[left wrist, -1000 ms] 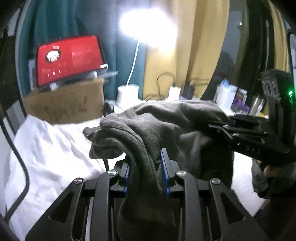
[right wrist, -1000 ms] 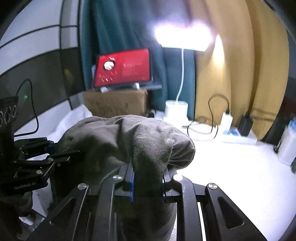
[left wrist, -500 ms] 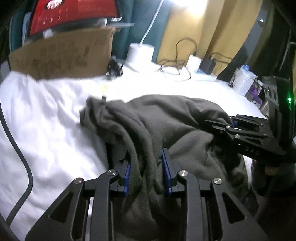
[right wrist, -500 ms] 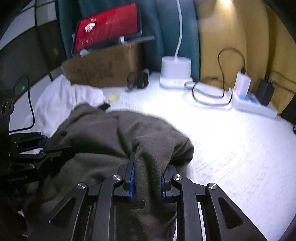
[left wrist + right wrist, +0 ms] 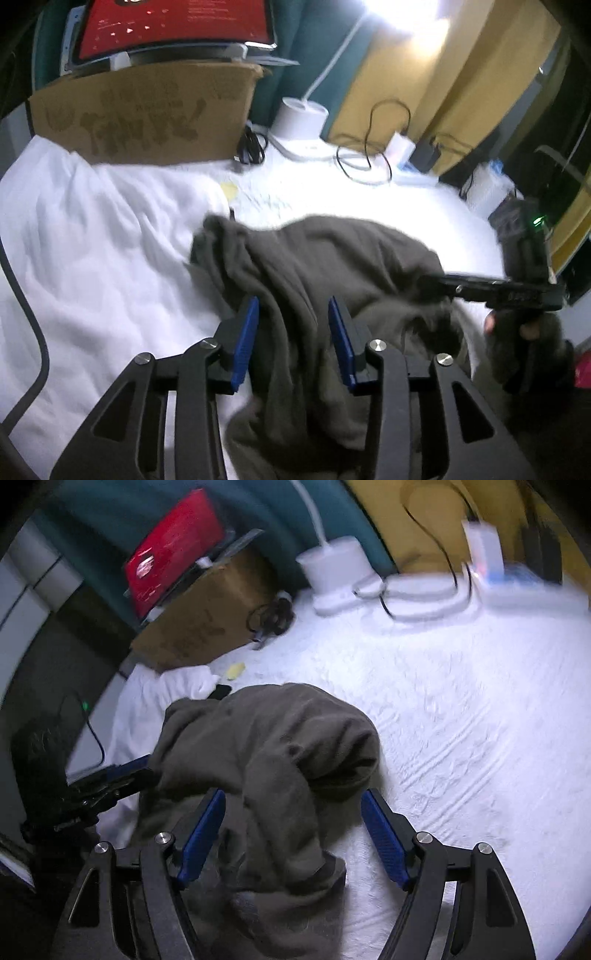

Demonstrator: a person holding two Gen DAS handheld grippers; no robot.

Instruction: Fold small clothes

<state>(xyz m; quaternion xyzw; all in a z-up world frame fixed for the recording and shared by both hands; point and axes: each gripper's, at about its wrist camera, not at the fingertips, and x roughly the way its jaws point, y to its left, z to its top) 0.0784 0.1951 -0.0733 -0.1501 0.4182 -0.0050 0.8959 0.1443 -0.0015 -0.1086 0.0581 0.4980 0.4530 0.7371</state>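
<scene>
A grey-brown fleece garment point(image 5: 332, 258) lies bunched on the white cover point(image 5: 461, 738). My left gripper point(image 5: 293, 332) hovers low over its near edge. Its jaws are opening, and a fold of the fleece runs loosely between the blue pads point(image 5: 243, 343). My right gripper point(image 5: 291, 830) is spreading its jaws wide. The garment point(image 5: 266, 738) drapes between them without either pad pressing on it. In the left wrist view the right gripper's black fingers point(image 5: 480, 288) reach in from the right edge, with a hand behind them. In the right wrist view the left gripper's fingers point(image 5: 107, 786) show at the left.
A cardboard box point(image 5: 147, 118) with a red panel point(image 5: 173, 26) on top stands at the back left. Beside it are a white lamp base point(image 5: 303, 122), looped black cables point(image 5: 369, 158) and chargers point(image 5: 413, 162). A crumpled white cloth point(image 5: 92, 229) covers the left side.
Both grippers came down with the garment, which was held up and now rests on the white cover. Both jaws, clamped on the fleece before, have parted, the right much wider.
</scene>
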